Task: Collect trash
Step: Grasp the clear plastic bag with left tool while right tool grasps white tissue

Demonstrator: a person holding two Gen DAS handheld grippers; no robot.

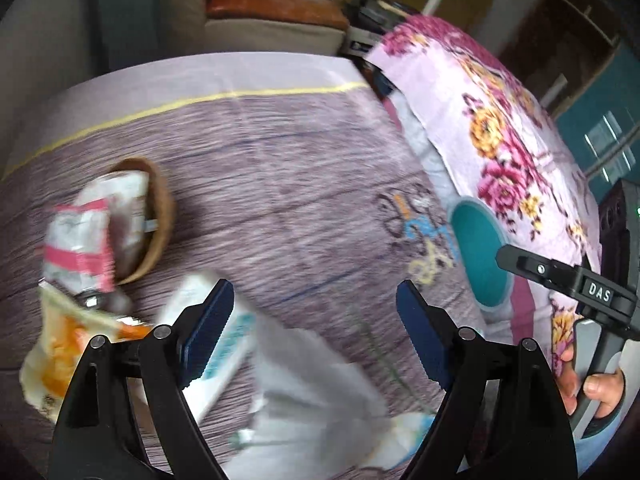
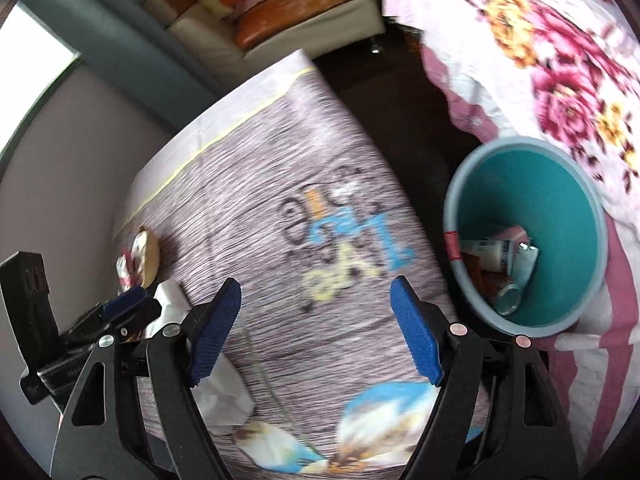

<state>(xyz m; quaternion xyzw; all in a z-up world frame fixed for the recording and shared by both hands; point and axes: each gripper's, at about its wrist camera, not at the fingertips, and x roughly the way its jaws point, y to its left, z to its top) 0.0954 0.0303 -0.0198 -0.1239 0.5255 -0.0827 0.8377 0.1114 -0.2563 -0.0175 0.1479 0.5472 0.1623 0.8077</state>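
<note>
Trash lies scattered on a table point(image 1: 280, 168) covered by a wood-grain printed cloth with a yellow border line; all positions below are given relative to this table. At its left side, a brown wicker basket point(image 1: 158, 216) holds a white-and-red wrapper point(image 1: 80, 240), and an orange-and-white snack bag point(image 1: 60, 352) lies just nearer the camera. A white box with teal print point(image 1: 224, 344) and crumpled white tissue point(image 1: 320, 392) lie on the near part of the table; any lettering on them is too blurred to read. The left gripper point(image 1: 316, 328) hovers over this near area, jaws spread wide, with nothing between the blue pads point(image 1: 208, 328). The right gripper point(image 2: 316, 328) hangs over the table's near right portion, jaws likewise spread and empty. Seen from the left wrist, the right gripper body carries a white label reading "DAS" point(image 1: 599, 293). The cloth bears decorative lettering point(image 2: 340, 236) in black, blue and yellow, not legible. Off the table's right edge, below tabletop level, stands a teal bin point(image 2: 560, 184) with a grey rim, already containing several tubes, wrappers and a can. A floral pink blanket point(image 2: 560, 72) lies beyond the bin.
</note>
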